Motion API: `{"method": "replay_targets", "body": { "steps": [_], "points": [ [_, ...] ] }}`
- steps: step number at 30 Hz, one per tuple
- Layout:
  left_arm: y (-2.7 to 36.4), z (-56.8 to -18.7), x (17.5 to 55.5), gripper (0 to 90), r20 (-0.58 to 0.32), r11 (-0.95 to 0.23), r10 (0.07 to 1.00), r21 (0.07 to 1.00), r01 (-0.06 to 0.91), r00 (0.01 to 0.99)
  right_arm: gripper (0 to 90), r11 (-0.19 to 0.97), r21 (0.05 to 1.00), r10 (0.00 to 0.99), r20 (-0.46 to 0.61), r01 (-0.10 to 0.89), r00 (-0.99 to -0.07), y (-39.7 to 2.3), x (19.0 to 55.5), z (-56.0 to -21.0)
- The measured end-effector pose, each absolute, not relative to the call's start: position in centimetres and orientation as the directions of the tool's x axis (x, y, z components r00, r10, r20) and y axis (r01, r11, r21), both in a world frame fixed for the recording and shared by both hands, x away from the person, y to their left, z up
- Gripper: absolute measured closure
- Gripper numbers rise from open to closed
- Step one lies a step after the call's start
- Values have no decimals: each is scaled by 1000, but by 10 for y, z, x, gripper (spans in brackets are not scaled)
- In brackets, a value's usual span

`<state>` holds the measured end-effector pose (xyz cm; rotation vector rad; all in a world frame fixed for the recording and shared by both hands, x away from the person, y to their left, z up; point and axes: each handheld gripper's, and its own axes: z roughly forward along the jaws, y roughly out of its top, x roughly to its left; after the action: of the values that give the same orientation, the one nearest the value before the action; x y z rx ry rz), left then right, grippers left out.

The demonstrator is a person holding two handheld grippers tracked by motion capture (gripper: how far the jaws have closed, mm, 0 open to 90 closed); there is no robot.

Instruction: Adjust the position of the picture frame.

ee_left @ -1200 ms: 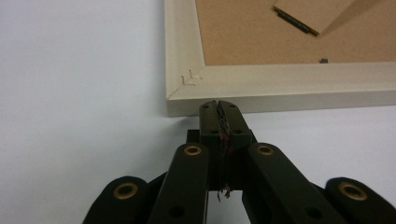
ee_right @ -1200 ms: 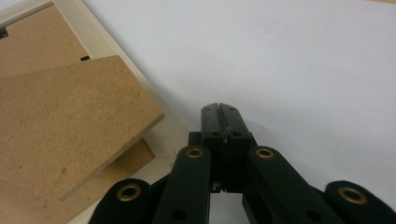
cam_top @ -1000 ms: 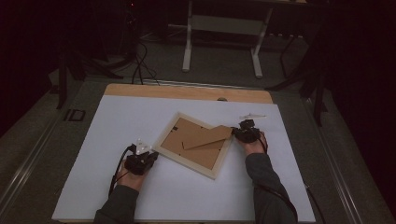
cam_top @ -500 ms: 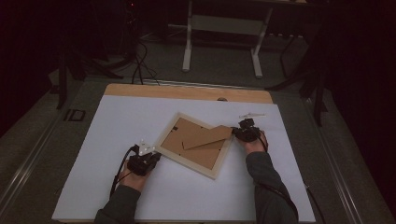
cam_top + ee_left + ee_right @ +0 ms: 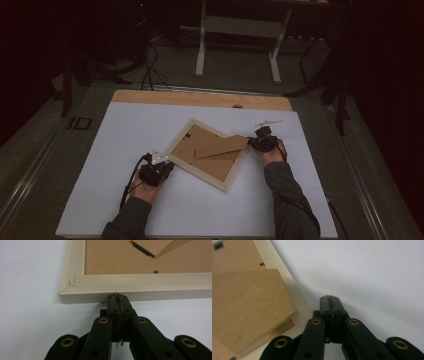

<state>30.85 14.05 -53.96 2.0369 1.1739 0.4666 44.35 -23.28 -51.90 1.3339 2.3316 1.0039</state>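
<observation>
The picture frame (image 5: pixel 210 155) lies face down at centre frame on the white table (image 5: pixel 125 130). The left gripper (image 5: pixel 117 298), jaws closed and empty, abuts its lower rail. The right gripper (image 5: pixel 329 300), likewise closed, sits beside the stand flap (image 5: pixel 222 146). Judged step: positioning the frame. Next move calls for a steady push.

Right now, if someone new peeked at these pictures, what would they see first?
First the picture frame, lying face down and turned cornerwise in the middle of the white table, with its brown stand flap pointing right. Then the two black grippers, both shut: the left gripper with its tip against the frame's near edge by a corner, and the right gripper just off the frame's right corner.
</observation>
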Motion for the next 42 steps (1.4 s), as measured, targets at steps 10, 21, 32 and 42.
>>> {"method": "replay_targets", "body": {
  "steps": [10, 21, 32, 42],
  "points": [
    [137, -539, 310, 900, -41, -328, 850, 740, 588, 525, 898, 362, 671, 824, 94, 647, -559, -233, 439, -525],
    [137, -540, 314, 900, -46, -321, 850, 744, 586, 524, 898, 389, 681, 800, 85, 621, -594, -237, 428, -527],
    [134, -538, 319, 900, -28, -334, 854, 735, 589, 520, 898, 403, 692, 781, 79, 598, -619, -239, 417, -528],
    [130, -538, 327, 900, -31, -332, 857, 730, 597, 514, 898, 426, 700, 760, 66, 573, -646, -238, 405, -529]
  ]
}}
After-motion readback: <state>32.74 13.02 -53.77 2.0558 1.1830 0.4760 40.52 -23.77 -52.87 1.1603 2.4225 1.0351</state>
